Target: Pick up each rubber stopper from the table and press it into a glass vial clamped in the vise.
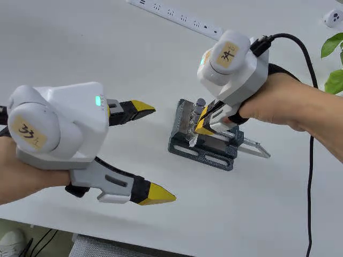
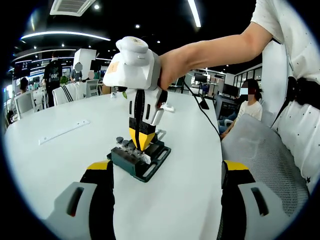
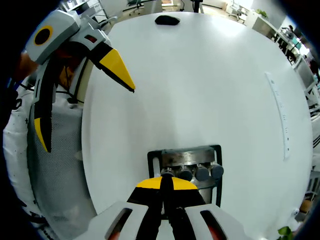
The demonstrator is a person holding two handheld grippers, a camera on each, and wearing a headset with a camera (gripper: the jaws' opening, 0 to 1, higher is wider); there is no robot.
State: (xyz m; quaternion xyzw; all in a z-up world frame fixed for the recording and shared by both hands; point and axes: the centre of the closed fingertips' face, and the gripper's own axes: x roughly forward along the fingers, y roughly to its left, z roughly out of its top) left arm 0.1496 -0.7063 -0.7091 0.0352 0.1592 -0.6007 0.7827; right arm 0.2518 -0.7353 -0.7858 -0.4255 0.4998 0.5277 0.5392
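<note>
The right gripper point(image 1: 204, 126), jaws closed together with nothing seen between them, is held tip-down on the end vial point(image 3: 168, 173) in the vise point(image 1: 187, 149). The left gripper point(image 1: 161, 152), spread wide and empty, is kept at eight o'clock of it.

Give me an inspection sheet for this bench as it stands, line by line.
Surface: white table, smooth.
Job's things: dark vise holding a row of glass vials; grey stoppers sit on several.
Clutter: power strip, small white plug, black object near the table's edge.
Tools: left tool open, off to the side of the vise; right tool closed, tips down at the vials; whether a stopper is between them cannot be told.
Cables: black cable runs from the right tool.
Surroundings: plant leaves; chairs and a seated person beyond.
</note>
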